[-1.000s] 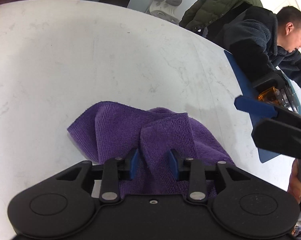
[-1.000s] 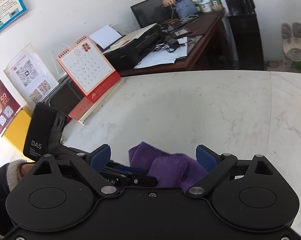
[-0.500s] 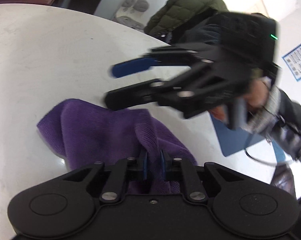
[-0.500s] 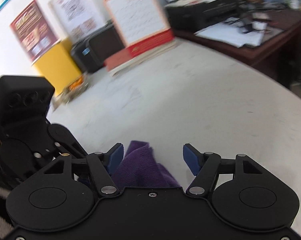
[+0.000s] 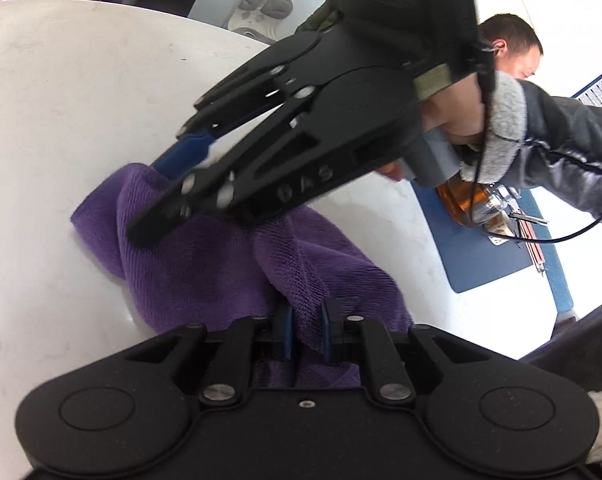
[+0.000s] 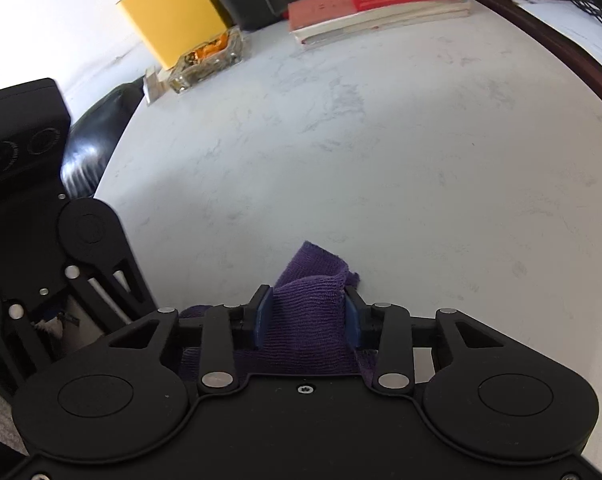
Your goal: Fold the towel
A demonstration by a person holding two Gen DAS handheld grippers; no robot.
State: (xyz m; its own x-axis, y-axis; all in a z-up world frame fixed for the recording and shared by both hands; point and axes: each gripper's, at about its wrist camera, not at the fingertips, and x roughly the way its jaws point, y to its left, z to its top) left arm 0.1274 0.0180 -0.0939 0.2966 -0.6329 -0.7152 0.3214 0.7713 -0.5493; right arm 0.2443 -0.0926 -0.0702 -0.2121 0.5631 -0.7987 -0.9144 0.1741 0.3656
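A crumpled purple towel (image 5: 189,264) lies on the white marble table (image 5: 61,100). My left gripper (image 5: 305,332) is shut on a raised fold at the towel's near side, cloth pinched between its blue pads. My right gripper (image 5: 153,200) reaches in from the upper right onto the towel's far left corner. In the right wrist view its jaws are closing on that corner of the towel (image 6: 313,268), and the right gripper (image 6: 305,320) has the cloth filling the gap between its pads. The left gripper's black housing (image 6: 21,140) stands close at the left.
A blue mat (image 5: 493,256) lies at the table's right edge, and a person in a dark jacket (image 5: 561,140) sits beyond it. A glass ashtray (image 6: 207,60), a yellow box (image 6: 173,8) and books under a red calendar (image 6: 381,4) line the far edge. A black chair (image 6: 97,136) stands outside the rim.
My right gripper swung over and down onto the towel's far corner and closed around it. My left gripper closed on the near fold and has stayed shut, shifting a little.
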